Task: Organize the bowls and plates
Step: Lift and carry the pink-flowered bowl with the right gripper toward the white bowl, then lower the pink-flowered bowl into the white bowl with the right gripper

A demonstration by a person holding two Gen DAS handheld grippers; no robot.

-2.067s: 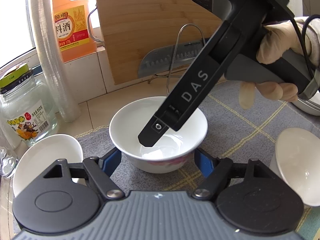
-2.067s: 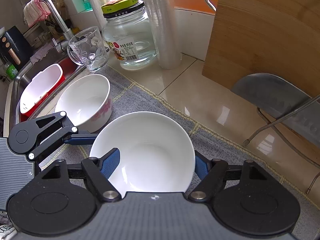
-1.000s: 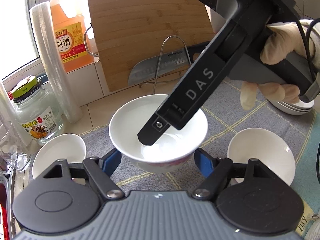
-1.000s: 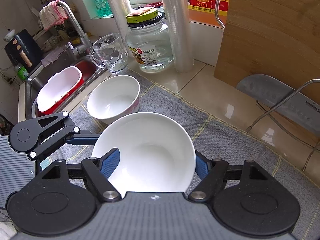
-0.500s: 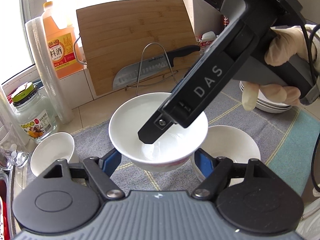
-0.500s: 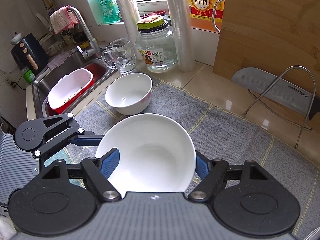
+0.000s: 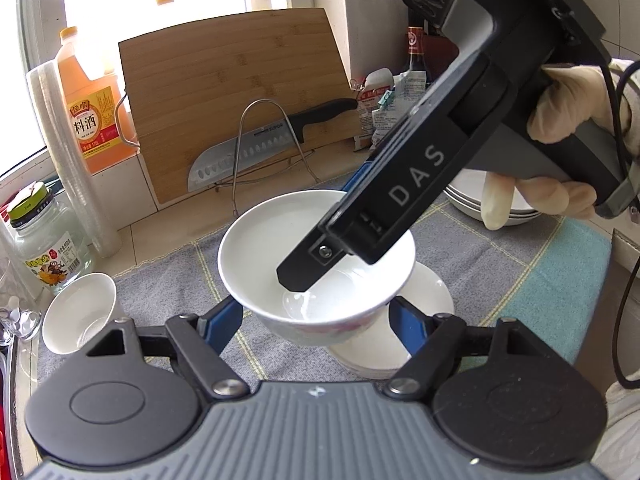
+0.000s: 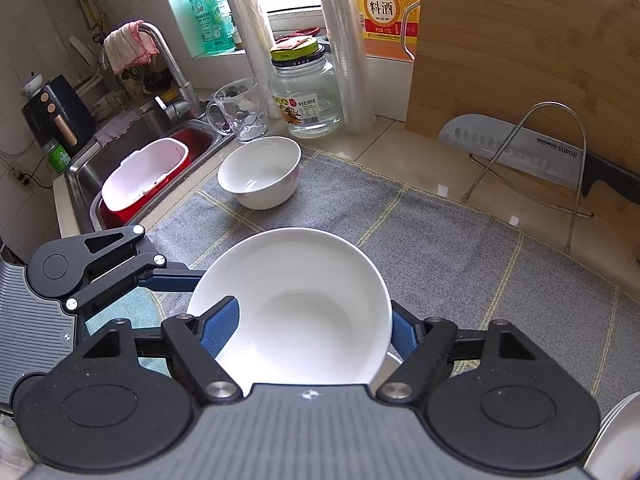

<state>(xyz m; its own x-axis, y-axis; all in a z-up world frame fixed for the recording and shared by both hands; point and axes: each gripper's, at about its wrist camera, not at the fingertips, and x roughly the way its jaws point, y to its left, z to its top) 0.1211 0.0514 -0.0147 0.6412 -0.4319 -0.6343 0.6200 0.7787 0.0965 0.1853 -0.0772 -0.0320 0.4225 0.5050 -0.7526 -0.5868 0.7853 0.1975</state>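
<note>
A white bowl (image 7: 260,248) with a pink pattern hangs above the grey mat (image 7: 500,264). My left gripper (image 7: 316,320) is shut on its sides, a blue pad on each flank. My right gripper (image 7: 324,232) comes in from the upper right in a gloved hand. One of its fingers is inside the bowl and the other is outside the far rim. In the right wrist view the same bowl (image 8: 312,280) fills my right gripper (image 8: 310,332). A second white bowl (image 7: 436,296) sits on the mat directly beneath. A smaller bowl (image 8: 260,172) stands far left.
A stack of plates (image 7: 464,192) sits at the right behind the gloved hand. A cutting board (image 7: 240,92), a knife on a wire rack (image 8: 520,148), a jug (image 7: 92,112), a glass jar (image 8: 304,96) and a mug (image 8: 240,112) line the back. The sink (image 8: 132,172) is at the left.
Both grippers carried the bowl rightward and a little up. The bowl on the mat has come to lie under the held one, and the small bowl and jar have slid off to the left.
</note>
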